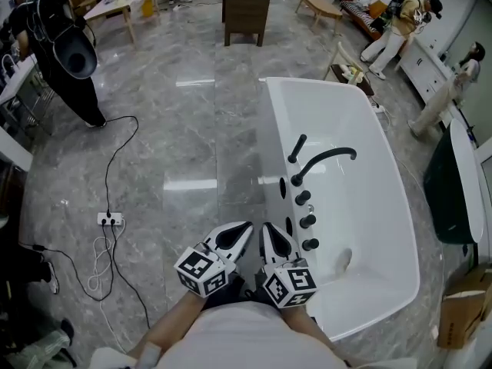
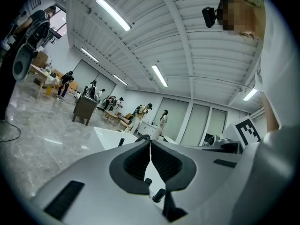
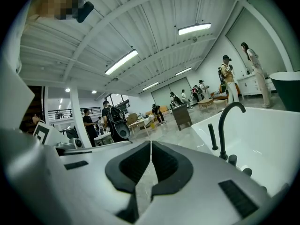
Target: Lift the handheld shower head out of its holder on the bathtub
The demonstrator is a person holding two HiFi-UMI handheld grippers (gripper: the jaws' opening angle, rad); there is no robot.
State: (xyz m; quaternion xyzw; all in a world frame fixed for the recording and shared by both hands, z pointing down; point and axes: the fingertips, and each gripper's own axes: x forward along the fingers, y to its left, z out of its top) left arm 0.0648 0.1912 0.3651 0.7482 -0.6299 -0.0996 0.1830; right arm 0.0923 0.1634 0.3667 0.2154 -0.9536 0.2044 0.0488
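The white bathtub [image 1: 400, 206] stands to the right on the grey floor. On its left rim the handheld shower head [image 1: 297, 148] is a slim black stick upright in its holder, beside the curved black faucet [image 1: 327, 160] and several black knobs [image 1: 307, 221]. Both grippers hang low near the tub's near end, short of the fittings. My left gripper [image 1: 247, 226] is shut with nothing in it, and so is my right gripper [image 1: 267, 226]. The right gripper view shows the shower head [image 3: 213, 137] and faucet [image 3: 227, 123] ahead to the right. In the left gripper view the shower head [image 2: 121, 141] peeks over the shut jaws.
A power strip [image 1: 110, 219] with black cables lies on the floor to the left. A dark cabinet [image 1: 246, 10] stands beyond the tub and a black machine [image 1: 65, 44] at far left. People stand at the back right. A dark tub [image 1: 453, 198] and a cardboard box [image 1: 461, 310] sit at the right.
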